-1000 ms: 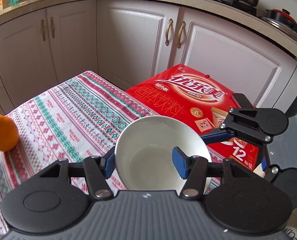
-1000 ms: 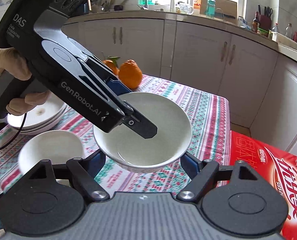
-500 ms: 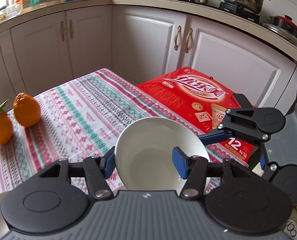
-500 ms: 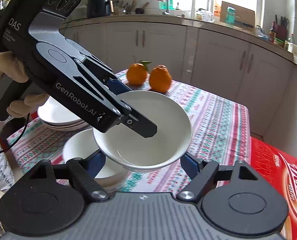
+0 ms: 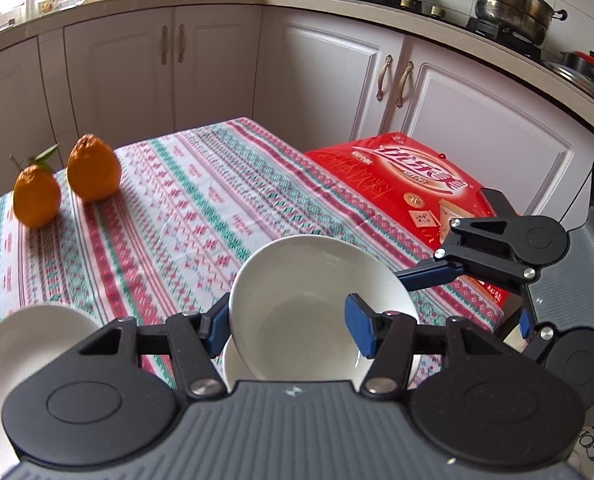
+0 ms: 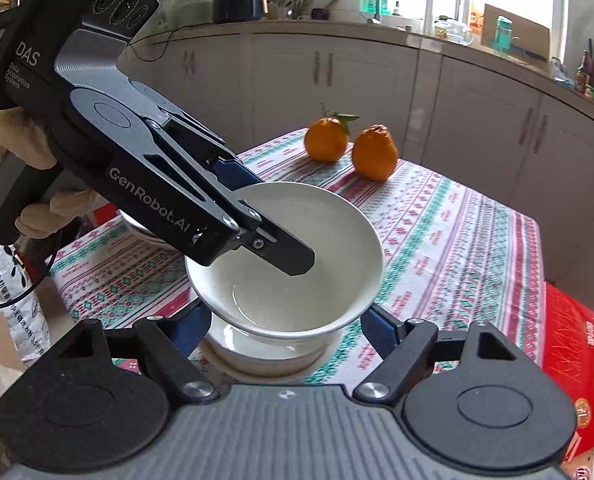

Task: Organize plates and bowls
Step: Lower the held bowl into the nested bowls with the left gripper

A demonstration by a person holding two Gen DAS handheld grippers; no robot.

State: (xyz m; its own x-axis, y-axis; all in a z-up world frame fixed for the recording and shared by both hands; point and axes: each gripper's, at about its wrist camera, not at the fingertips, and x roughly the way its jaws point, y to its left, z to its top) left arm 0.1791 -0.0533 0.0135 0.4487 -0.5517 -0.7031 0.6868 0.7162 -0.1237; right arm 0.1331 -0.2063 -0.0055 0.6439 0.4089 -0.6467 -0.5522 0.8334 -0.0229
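Observation:
My left gripper (image 5: 287, 326) is shut on the rim of a white bowl (image 5: 317, 312), one finger inside and one outside. It holds the bowl tilted, just above a second white bowl (image 6: 265, 354) on the patterned tablecloth. In the right wrist view the held bowl (image 6: 297, 264) sits between the fingers of my right gripper (image 6: 287, 330), which is open and not touching it. The left gripper (image 6: 257, 220) reaches in from the left. A stack of white plates (image 5: 21, 344) lies at the left, partly hidden.
Two oranges (image 5: 65, 184) stand on the far side of the table (image 5: 201, 200); they also show in the right wrist view (image 6: 353, 148). A red carton (image 5: 413, 188) lies beside the table's right edge. White kitchen cabinets (image 5: 329, 80) ring the room.
Both grippers have moved left along the table with the held bowl. It now hangs right over the second bowl, which was off to the left before. The oranges came into fuller view.

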